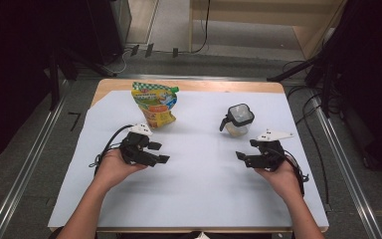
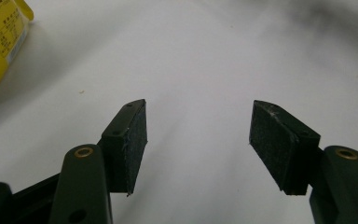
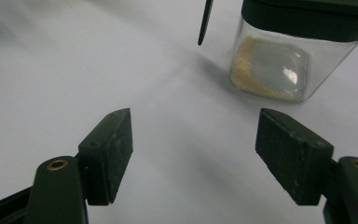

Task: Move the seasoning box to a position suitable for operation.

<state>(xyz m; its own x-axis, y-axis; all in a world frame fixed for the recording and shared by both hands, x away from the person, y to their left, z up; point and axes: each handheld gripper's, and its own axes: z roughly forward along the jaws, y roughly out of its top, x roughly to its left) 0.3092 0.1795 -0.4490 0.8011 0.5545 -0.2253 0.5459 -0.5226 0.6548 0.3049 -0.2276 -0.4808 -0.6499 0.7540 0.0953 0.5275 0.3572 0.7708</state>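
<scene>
Two hand-held tools over a white-covered table (image 1: 199, 189). The left tool (image 1: 160, 152) hovers with its jaws apart and nothing between them; the yellow-and-green pouch (image 1: 155, 103) stands just beyond it, toward the far left. The right tool (image 1: 242, 158) likewise gapes empty, its jaws pointed across the table, with the clear jar (image 1: 239, 120) just beyond it on the far right. The jar carries a black lid and holds a thin layer of tan powder (image 3: 251, 74). Likely hazards: the soft pouch may buckle or topple if gripped high or off-centre; the smooth jar may slip or tip if the pads close on one corner, and a tilt could shift the powder toward the lid.
</scene>
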